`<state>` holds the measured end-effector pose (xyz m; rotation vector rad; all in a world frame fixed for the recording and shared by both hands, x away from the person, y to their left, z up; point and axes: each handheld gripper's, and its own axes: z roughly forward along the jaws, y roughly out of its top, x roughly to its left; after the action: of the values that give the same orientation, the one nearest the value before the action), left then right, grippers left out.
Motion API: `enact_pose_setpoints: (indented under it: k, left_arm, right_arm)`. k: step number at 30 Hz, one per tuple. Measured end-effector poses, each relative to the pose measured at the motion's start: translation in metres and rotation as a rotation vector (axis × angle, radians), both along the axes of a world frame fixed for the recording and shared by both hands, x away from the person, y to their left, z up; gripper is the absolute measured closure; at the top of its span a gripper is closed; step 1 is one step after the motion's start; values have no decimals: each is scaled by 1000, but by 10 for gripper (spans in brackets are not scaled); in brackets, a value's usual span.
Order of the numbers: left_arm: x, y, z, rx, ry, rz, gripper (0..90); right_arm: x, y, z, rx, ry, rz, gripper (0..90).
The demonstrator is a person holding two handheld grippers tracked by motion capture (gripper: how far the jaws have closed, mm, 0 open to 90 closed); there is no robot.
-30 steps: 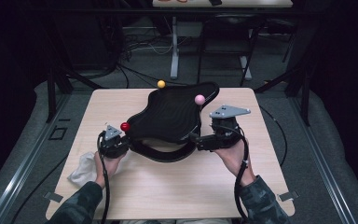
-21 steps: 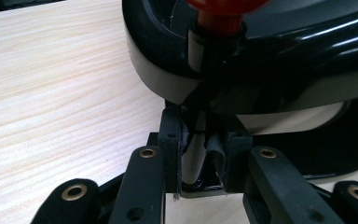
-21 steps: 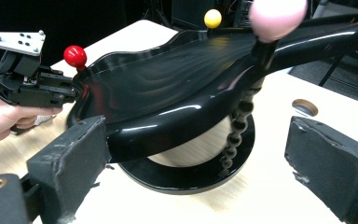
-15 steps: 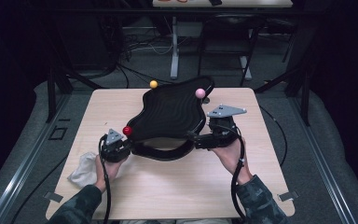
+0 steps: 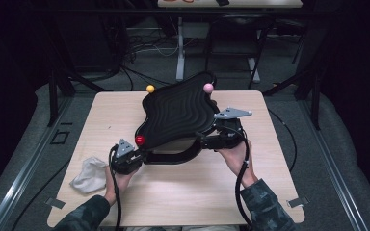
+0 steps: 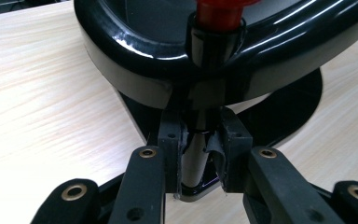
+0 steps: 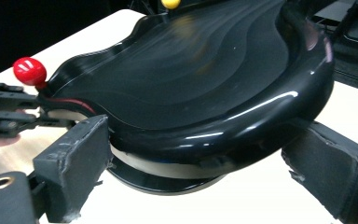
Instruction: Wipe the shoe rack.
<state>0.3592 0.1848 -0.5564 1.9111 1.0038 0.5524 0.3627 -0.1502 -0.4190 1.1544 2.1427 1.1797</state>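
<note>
A glossy black tray with a wavy ribbed top sits tilted on a black ring base at mid-table. A red ball, a yellow ball and a pink ball stand on posts at its rim. My left gripper is shut on the black post under the red ball. My right gripper stands wide across the tray's near edge, its pads against the rim on both sides.
A crumpled white cloth lies at the table's front left, beside my left hand. The pale wooden table has bare room in front of the tray. Dark floor, cables and table legs lie beyond the far edge.
The tray has turned anticlockwise in both grippers: the yellow ball swung left, the pink ball moved farther away, the red ball came nearer. Both hands shifted with it.
</note>
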Motion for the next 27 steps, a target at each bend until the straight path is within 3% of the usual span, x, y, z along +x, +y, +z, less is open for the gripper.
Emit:
enact_pose_setpoints:
  k: [12,17,24,27]
  left_arm:
    - [-10,-29,-2,-13,-6,-5,745]
    - [-10,-47,-2,-22,-2,-3,744]
    - [-7,-71,-3,-39,0,-38,740]
    - [-6,-76,-2,-47,17,-55,669]
  right_arm:
    - [13,-7,-10,-15,-9,-76,91]
    - [20,-15,-17,-19,11,-104,124]
    - [12,-25,-22,-31,20,-111,128]
    - [1,-26,-20,-23,9,-104,129]
